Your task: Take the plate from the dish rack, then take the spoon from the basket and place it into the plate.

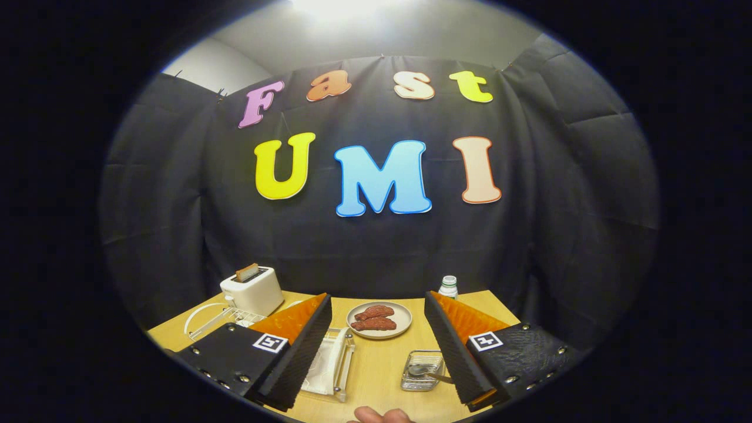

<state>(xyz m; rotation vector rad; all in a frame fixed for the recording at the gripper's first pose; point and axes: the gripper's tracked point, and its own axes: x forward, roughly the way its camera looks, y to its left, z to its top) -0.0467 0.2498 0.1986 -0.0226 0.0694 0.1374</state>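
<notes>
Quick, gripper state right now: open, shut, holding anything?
Gripper: open, fingers spread wide and holding nothing; the plate of meat lies beyond them, the basket by one finger.

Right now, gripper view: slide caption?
Open tool above table, plate of meat ahead, spoon in basket.
</notes>
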